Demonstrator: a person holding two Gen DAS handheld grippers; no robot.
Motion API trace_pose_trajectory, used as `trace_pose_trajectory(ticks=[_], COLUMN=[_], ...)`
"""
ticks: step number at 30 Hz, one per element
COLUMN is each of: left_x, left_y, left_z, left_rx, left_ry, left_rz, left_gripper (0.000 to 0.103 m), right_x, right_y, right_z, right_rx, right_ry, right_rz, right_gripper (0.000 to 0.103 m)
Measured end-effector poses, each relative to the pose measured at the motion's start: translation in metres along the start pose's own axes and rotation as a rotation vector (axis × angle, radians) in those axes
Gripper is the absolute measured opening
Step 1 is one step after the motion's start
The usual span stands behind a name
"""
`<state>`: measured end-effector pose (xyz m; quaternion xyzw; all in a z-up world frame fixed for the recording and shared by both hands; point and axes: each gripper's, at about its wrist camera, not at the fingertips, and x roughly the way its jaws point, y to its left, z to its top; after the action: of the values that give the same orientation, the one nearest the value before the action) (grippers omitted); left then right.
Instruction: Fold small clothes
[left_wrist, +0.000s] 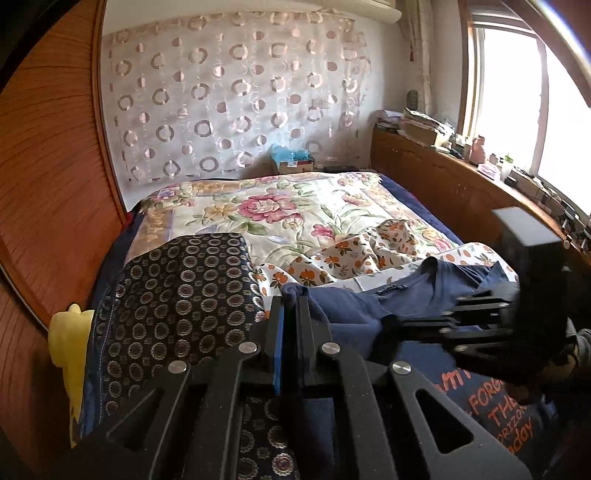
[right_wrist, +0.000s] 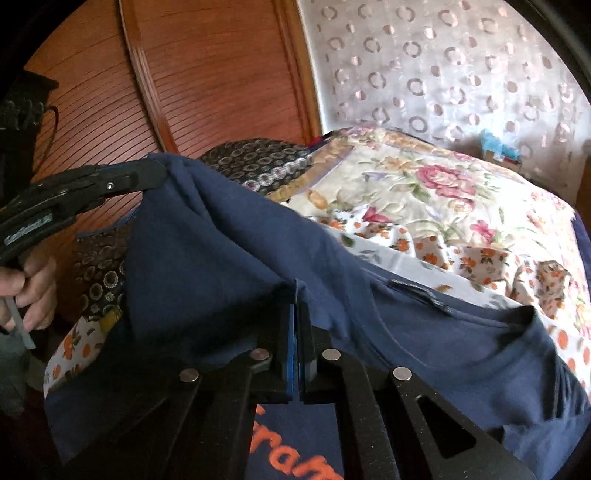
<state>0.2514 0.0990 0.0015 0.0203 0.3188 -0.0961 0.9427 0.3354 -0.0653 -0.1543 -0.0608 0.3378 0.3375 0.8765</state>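
A navy T-shirt (left_wrist: 347, 306) with orange lettering lies half lifted over the near end of the bed; it also shows in the right wrist view (right_wrist: 229, 258). My left gripper (left_wrist: 290, 295) is shut on a fold of the shirt at its left edge. It also shows in the right wrist view (right_wrist: 162, 173), pinching the shirt's upper corner. My right gripper (right_wrist: 295, 291) is shut on another fold of the shirt near the collar (right_wrist: 517, 328). It shows in the left wrist view (left_wrist: 461, 306) at the right, over the shirt.
The shirt rests on a white cloth with orange fruit print (left_wrist: 343, 258) over a floral bedspread (left_wrist: 280, 206). A dark patterned cloth (left_wrist: 177, 295) lies at the left. A wooden headboard (left_wrist: 44, 184) stands at the left, a cluttered wooden ledge (left_wrist: 461, 173) under the window at the right.
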Motion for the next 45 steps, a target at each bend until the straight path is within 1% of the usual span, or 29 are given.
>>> trace_pose_trajectory(ticks=[3,9,13,16,18,19,20,21,22,23,25,28,29,30,31,33,36,37,38,39,40,41,42,43,44,45], left_x=[-0.001,-0.004,-0.007,-0.009,-0.013,-0.015,-0.016,-0.019,-0.021,-0.023,-0.029,-0.036,-0.039,-0.041,-0.042,-0.042,-0.036,-0.034,-0.032,-0.031,-0.030,-0.029,-0.028,-0.027,-0.026,-0.024], left_y=[0.002,0.005,0.006,0.004,-0.001,-0.003,-0.005,-0.009,-0.011,-0.013,-0.017,-0.017,-0.017,-0.015,-0.014,-0.009,-0.005,-0.004,-0.004,-0.003,-0.003,-0.004,-0.005,-0.007,-0.008,-0.009], left_z=[0.000,-0.001,-0.001,0.000,0.001,0.001,0.001,0.002,0.002,0.002,0.002,0.002,0.002,0.001,0.000,-0.001,-0.001,-0.001,0.000,0.000,0.001,0.002,0.002,0.001,0.000,0.000], left_rx=[-0.002,-0.007,-0.021,-0.020,-0.011,-0.007,-0.005,-0.002,0.002,0.004,0.005,0.000,-0.002,-0.003,-0.004,-0.016,-0.027,-0.024,-0.023,-0.027,-0.031,-0.031,-0.026,-0.020,-0.016,-0.013], left_ry=[-0.006,-0.015,-0.028,-0.031,-0.038,-0.042,-0.045,-0.048,-0.050,-0.052,-0.060,-0.075,-0.082,-0.089,-0.094,-0.100,-0.091,-0.094,-0.094,-0.092,-0.089,-0.089,-0.087,-0.084,-0.080,-0.073], left_rz=[0.006,0.018,0.020,-0.006,-0.015,-0.021,-0.026,-0.032,-0.035,-0.037,-0.044,-0.049,-0.045,-0.036,-0.024,-0.004,-0.007,0.010,0.012,0.009,0.003,0.000,-0.004,-0.002,-0.001,-0.002], left_gripper=[0.006,0.006,0.006,0.006,0.006,0.006,0.006,0.006,0.006,0.006,0.006,0.006,0.006,0.006,0.006,0.006,0.005,0.005,0.005,0.005,0.005,0.005,0.005,0.005,0.005,0.005], right_x=[-0.014,-0.034,-0.051,-0.063,-0.068,-0.069,-0.069,-0.066,-0.063,-0.060,-0.048,-0.027,-0.023,-0.019,-0.017,-0.022,-0.041,-0.049,-0.056,-0.062,-0.069,-0.075,-0.079,-0.084,-0.087,-0.089], right_y=[-0.001,-0.004,-0.011,-0.017,-0.021,-0.021,-0.018,-0.016,-0.013,-0.010,-0.001,0.005,0.003,0.002,0.001,-0.006,-0.017,-0.019,-0.017,-0.016,-0.014,-0.013,-0.014,-0.017,-0.021,-0.024], right_z=[-0.009,-0.027,-0.035,-0.041,-0.041,-0.040,-0.037,-0.034,-0.030,-0.027,-0.019,-0.015,-0.016,-0.017,-0.020,-0.025,-0.036,-0.038,-0.038,-0.040,-0.041,-0.042,-0.042,-0.043,-0.044,-0.045], right_rx=[0.016,0.072,0.094,0.102,0.116,0.115,0.108,0.101,0.102,0.104,0.092,0.093,0.098,0.108,0.117,0.148,0.190,0.193,0.187,0.174,0.158,0.140,0.129,0.117,0.116,0.117], right_ry=[-0.017,-0.012,-0.016,-0.035,-0.052,-0.056,-0.060,-0.068,-0.080,-0.088,-0.078,-0.039,-0.027,-0.022,-0.017,-0.021,-0.027,-0.024,-0.026,-0.033,-0.040,-0.043,-0.049,-0.050,-0.046,-0.037], right_rz=[-0.029,-0.015,-0.041,-0.062,-0.046,-0.048,-0.060,-0.054,-0.028,-0.008,0.001,0.044,0.046,0.055,0.069,0.052,0.025,0.013,-0.012,-0.063,-0.094,-0.128,-0.143,-0.160,-0.173,-0.189], right_gripper=[0.001,0.001,0.001,0.001,0.001,0.004,0.015,0.022,0.028,0.028,0.028,0.028,0.018,0.006,0.001,0.001,0.001,0.001,0.001,0.002,0.007,0.016,0.020,0.029,0.044,0.050])
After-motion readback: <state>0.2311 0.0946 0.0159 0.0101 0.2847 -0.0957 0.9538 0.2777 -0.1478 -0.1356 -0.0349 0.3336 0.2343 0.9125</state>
